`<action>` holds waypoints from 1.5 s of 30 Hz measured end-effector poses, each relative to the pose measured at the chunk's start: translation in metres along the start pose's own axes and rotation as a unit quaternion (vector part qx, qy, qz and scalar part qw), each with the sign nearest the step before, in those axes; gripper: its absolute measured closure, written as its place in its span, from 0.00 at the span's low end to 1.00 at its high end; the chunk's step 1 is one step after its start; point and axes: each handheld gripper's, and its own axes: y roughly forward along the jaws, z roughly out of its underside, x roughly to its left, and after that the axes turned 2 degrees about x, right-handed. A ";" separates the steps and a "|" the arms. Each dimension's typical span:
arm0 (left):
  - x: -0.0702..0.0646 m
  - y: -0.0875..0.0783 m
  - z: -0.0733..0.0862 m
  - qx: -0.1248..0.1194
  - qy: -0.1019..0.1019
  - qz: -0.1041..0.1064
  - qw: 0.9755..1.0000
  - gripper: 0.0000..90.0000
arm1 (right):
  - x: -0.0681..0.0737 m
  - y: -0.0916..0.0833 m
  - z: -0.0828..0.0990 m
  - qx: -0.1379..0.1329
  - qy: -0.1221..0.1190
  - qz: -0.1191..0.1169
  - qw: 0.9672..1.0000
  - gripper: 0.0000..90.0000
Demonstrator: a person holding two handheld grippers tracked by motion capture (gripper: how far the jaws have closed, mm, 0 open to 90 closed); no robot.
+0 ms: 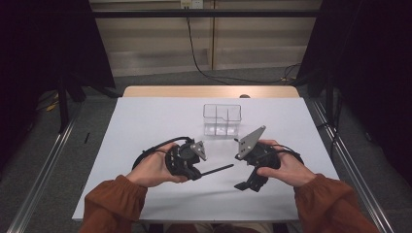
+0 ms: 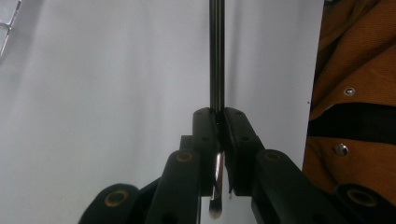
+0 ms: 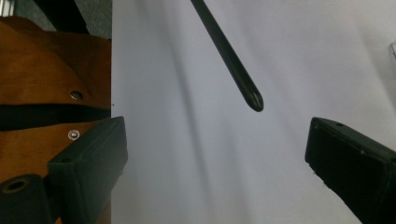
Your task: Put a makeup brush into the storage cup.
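- Makeup brush [image 1: 216, 170]: left gripper [image 1: 194, 171] jaws clamped on it near the bristle end, black handle sticking out toward right gripper [image 1: 245, 186].
- Right jaws wide open, nothing between them, handle tip just ahead.
- Handling guess: light, stiff, slick lacquer; grip mid-handle, avoid soft bristles.
- Clear divided organizer [image 1: 222, 119] sits behind on counter [image 1: 145, 121].

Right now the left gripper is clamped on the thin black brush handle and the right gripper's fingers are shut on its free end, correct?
Not quite. The left gripper is clamped on the thin black brush handle, but the right gripper has its fingers wide open, short of the handle's free end and apart from it. The right gripper view shows this.
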 end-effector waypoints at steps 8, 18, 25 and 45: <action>-0.002 0.007 -0.003 0.013 0.001 0.006 1.000 0.93 | -0.003 0.008 -0.011 0.049 -0.022 -0.009 0.998 0.07; -0.002 0.011 -0.006 0.020 0.001 0.012 1.000 0.93 | -0.012 0.017 -0.027 0.097 -0.044 -0.024 0.994 0.14; -0.002 0.011 -0.007 0.014 -0.005 0.009 1.000 0.93 | -0.011 0.025 -0.031 0.121 -0.062 -0.036 0.990 0.35; -0.003 0.017 -0.006 0.021 0.002 0.010 1.000 0.93 | -0.014 0.035 -0.036 0.118 -0.074 -0.061 0.988 0.81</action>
